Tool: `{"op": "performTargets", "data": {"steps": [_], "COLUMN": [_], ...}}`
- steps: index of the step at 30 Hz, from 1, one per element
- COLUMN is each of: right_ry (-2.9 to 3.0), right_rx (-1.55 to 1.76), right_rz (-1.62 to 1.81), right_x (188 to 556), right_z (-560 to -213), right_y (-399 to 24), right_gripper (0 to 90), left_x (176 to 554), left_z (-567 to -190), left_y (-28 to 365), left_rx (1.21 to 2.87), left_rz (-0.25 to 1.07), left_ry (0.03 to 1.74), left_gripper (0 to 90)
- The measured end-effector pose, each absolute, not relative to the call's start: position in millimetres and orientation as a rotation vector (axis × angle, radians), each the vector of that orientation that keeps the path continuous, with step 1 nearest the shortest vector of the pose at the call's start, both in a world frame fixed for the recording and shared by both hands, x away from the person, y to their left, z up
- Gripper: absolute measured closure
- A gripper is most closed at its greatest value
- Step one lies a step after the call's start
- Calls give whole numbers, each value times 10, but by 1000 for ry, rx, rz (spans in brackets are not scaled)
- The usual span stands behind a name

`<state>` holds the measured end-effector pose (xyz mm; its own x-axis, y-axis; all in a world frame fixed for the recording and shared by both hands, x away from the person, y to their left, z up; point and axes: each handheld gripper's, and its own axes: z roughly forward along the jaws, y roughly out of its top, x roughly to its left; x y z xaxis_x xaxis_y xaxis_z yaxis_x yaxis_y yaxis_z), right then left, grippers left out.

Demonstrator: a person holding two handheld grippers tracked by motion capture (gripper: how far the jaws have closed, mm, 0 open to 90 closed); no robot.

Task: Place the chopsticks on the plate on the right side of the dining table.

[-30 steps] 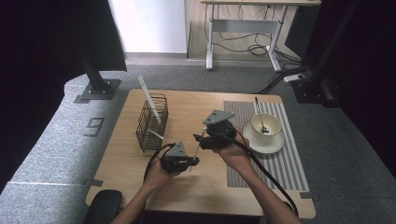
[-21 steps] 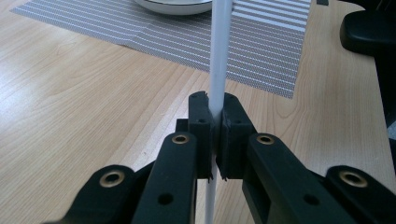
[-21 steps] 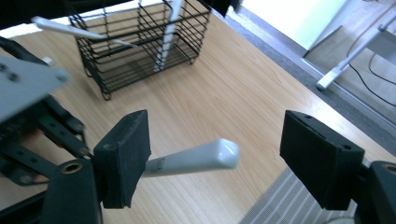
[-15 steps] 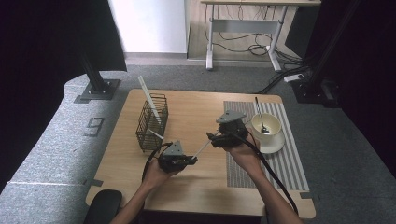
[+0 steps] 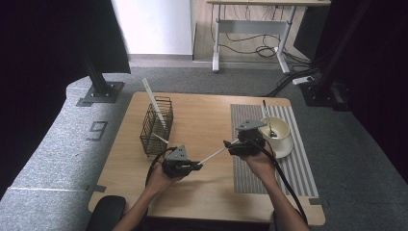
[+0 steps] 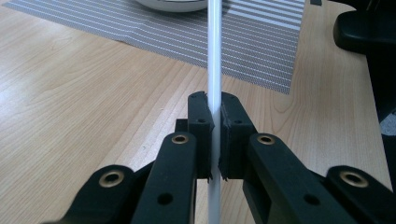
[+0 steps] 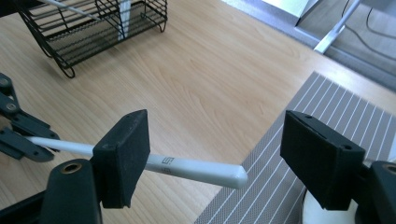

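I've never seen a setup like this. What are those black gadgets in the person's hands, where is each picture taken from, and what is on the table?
No robot here: a person holds black two-jawed tongs, one in each hand. The high view looks down from above the wooden table. The other two pictures come from small cameras riding on each tool, looking along its jaws.

The left tongs are shut on a white chopstick. The right tongs are open, with the chopstick's free end between the jaws, against one pad.

On the table stand a black wire rack with another white stick leaning in it, and a striped grey mat. On the mat sits a white bowl holding a utensil.
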<state>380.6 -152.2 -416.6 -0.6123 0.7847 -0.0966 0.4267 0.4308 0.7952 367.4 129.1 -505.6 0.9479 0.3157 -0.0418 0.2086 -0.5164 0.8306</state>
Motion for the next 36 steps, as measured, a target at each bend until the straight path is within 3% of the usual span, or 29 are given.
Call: {"op": "performTargets", "data": {"steps": [10, 36], "right_ry": [2227, 2429], "right_rx": [1125, 1021], "right_rz": [1077, 1069], "right_x": [3813, 3451], "right_z": [-4479, -4646], "right_y": [-1692, -1865], "right_gripper": [236, 143], "left_x": [3654, 3681], "left_z": [-5080, -5161], "left_y": [1257, 1263], "left_rx": [2162, 2323], "left_rz": [150, 30], "left_ry": [345, 262], "left_gripper": [851, 852]}}
